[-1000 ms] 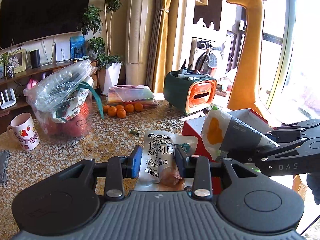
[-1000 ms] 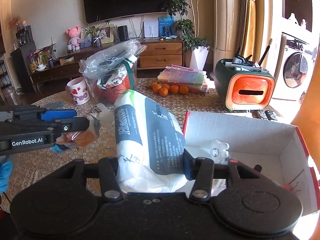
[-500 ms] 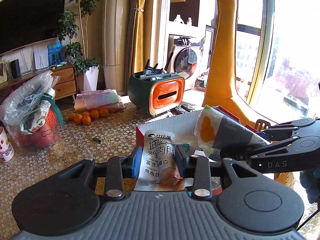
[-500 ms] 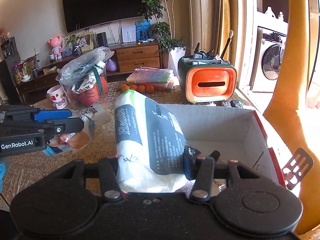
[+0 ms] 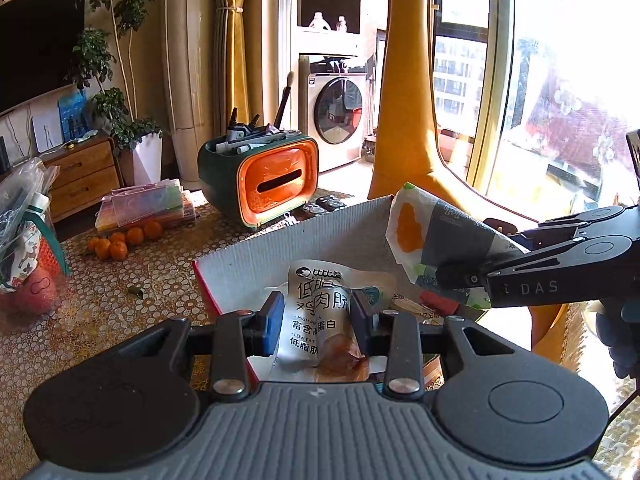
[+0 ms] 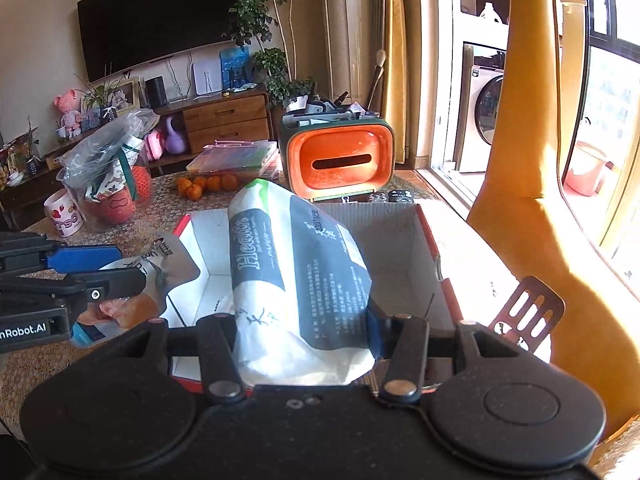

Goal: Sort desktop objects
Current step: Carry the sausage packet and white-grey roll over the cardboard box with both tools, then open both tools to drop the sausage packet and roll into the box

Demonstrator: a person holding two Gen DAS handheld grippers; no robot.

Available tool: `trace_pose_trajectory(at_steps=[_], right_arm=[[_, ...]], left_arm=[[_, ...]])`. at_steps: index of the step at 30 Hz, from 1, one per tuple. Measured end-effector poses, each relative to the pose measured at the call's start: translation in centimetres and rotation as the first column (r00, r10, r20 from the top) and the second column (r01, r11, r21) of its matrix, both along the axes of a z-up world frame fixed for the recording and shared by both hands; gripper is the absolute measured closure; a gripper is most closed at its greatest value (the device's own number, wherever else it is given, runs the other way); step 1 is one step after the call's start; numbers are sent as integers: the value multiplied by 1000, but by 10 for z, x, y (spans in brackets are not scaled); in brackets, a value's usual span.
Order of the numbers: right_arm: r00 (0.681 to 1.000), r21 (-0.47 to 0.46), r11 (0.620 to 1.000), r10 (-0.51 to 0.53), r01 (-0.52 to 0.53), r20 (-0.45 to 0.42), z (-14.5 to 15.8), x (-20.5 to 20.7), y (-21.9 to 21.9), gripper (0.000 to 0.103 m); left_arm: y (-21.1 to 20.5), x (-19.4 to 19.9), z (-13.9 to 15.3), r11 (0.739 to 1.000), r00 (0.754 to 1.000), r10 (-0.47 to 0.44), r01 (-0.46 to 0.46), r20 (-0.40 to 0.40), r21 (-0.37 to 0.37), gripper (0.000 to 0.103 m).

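My left gripper (image 5: pixel 316 320) is shut on a silver snack pouch (image 5: pixel 320 312) with black Chinese print, held over the near left corner of an open cardboard box (image 5: pixel 280 252) with red outer sides. A white and grey tissue pack (image 6: pixel 296 280) is clamped in my right gripper (image 6: pixel 304 320), which is shut on it above the same box (image 6: pixel 400 232). In the left wrist view the right gripper (image 5: pixel 472 280) comes in from the right with the tissue pack (image 5: pixel 436 236). In the right wrist view the left gripper (image 6: pixel 120 268) enters from the left with the pouch (image 6: pixel 168 264).
On the patterned table (image 5: pixel 120 280) behind the box stand a green and orange pen holder (image 5: pixel 264 176), several oranges (image 5: pixel 120 240), a stack of plastic cases (image 5: pixel 148 200), a plastic bag of goods (image 6: pixel 108 168) and a mug (image 6: pixel 64 216). A yellow giraffe figure (image 6: pixel 528 160) rises at the right.
Both grippers have swung to the right with their loads, from over the table to above the open box. The box now fills the middle of both views.
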State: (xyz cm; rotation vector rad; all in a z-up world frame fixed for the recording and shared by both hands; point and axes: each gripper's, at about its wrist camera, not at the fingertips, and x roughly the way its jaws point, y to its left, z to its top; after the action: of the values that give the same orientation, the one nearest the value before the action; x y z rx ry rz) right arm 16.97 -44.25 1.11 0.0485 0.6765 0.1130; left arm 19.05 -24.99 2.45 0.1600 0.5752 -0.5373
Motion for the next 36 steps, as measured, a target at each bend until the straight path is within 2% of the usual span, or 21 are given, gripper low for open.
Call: trace_pose_trajectory(at_steps=[10, 21, 27, 31, 36], right_arm=[[999, -13, 999, -34, 34, -27, -17, 25, -21, 53], [996, -31, 999, -20, 18, -81, -42, 49, -25, 53], [994, -26, 1000, -14, 11, -108, -54, 57, -27, 53], [994, -36, 999, -10, 6, -110, -58, 59, -26, 52], [993, -58, 998, 12, -19, -118, -60, 61, -21, 52]], left_arm=[[-33, 25, -15, 998, 1000, -7, 9, -22, 56, 68], [-56, 68, -28, 995, 998, 6, 1, -65, 104, 68], [-63, 96, -37, 993, 992, 18, -3, -127, 118, 68], [-64, 115, -48, 993, 979, 33, -9, -200, 119, 68], [-67, 121, -57, 990, 976, 27, 4, -218, 138, 68]])
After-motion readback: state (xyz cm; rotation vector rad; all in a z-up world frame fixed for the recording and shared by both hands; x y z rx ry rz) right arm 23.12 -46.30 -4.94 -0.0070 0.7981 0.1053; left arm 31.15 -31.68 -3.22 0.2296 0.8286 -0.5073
